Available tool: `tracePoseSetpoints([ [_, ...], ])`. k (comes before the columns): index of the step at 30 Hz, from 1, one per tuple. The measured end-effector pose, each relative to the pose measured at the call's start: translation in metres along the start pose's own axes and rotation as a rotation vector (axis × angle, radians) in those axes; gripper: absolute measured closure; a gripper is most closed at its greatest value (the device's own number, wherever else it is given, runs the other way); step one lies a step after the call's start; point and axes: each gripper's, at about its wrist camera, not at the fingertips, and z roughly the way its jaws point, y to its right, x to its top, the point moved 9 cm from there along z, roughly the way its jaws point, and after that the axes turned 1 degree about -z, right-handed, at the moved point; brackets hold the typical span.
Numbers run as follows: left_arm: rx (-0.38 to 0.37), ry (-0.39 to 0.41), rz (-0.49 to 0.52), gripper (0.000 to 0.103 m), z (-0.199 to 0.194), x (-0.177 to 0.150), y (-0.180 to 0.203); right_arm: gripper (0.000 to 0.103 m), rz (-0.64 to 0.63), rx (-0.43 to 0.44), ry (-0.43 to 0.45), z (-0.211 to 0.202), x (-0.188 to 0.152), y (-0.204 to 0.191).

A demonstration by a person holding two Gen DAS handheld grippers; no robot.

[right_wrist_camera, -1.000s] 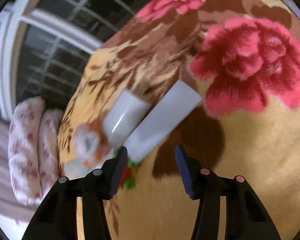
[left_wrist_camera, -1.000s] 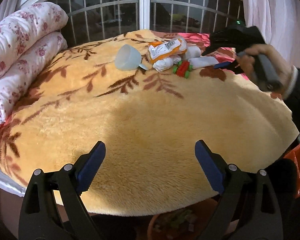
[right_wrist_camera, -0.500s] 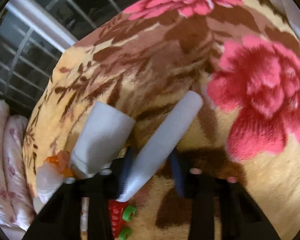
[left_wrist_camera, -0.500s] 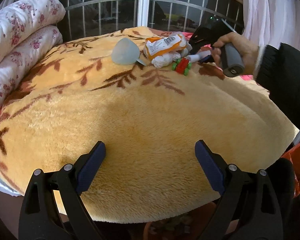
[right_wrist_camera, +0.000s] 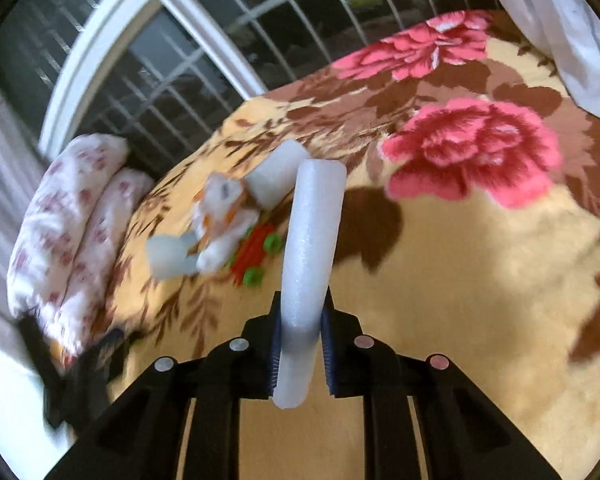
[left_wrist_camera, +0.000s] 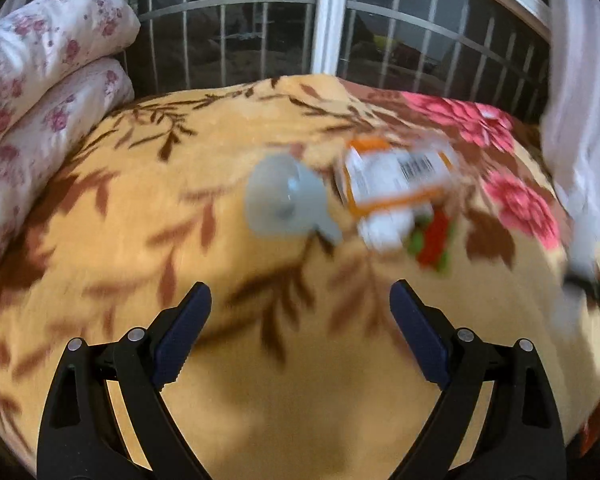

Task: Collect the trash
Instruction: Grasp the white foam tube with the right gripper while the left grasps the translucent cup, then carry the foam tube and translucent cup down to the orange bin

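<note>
A white foam strip (right_wrist_camera: 310,264) is clamped near its lower end by the right gripper (right_wrist_camera: 300,356), whose jaws have just been closing on it, so it is lifted clear of the blanket (right_wrist_camera: 460,280). The left gripper (left_wrist_camera: 300,336) is held wide open and empty, probably readied for the pile beyond: a cup (left_wrist_camera: 278,200), a wrapper (left_wrist_camera: 396,176) and a red-green piece (left_wrist_camera: 434,246) left on the blanket

- Plush blanket (left_wrist_camera: 140,216): golden yellow, brown leaf sprays, pink-red flowers.
- Folded cotton quilt (left_wrist_camera: 40,80): white with small rose-pink blossoms.
- Foam strip (right_wrist_camera: 310,252): plain white.
- Crinkled snack wrapper (left_wrist_camera: 396,178): white and orange, black barcode.
- Small plastic toy (right_wrist_camera: 256,254): red with green wheels.
- Plastic cup (left_wrist_camera: 282,202): translucent pale grey.
</note>
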Motion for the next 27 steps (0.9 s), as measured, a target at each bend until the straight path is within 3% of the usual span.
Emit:
tracePoseSetpoints([
  [6,-0.023,-0.026,-0.042,0.015,0.041,0.033,0.005,0.086,-0.054,0.032,0.029,-0.017,-0.022,-0.004],
  [8,-0.024,-0.017,-0.036,0.02,0.05,0.037,0.009,0.086,-0.08,0.033,0.031,-0.016,-0.024,-0.006],
  [9,-0.025,-0.02,-0.025,0.042,0.053,0.038,0.012,0.086,-0.089,0.031,0.031,-0.015,-0.026,-0.006],
  [10,-0.035,-0.041,-0.012,0.08,0.058,0.037,0.015,0.086,-0.095,0.032,0.03,-0.015,-0.029,-0.006],
  [12,-0.103,-0.091,-0.048,0.095,0.069,0.033,0.018,0.086,-0.095,0.04,0.023,-0.012,-0.032,-0.005],
  [16,-0.084,-0.042,-0.028,0.097,0.055,0.03,0.019,0.086,-0.104,0.028,0.04,-0.014,-0.036,-0.004],
  [27,-0.179,0.054,0.021,0.097,-0.044,-0.005,0.047,0.086,-0.17,0.043,0.047,-0.043,-0.059,-0.032],
])
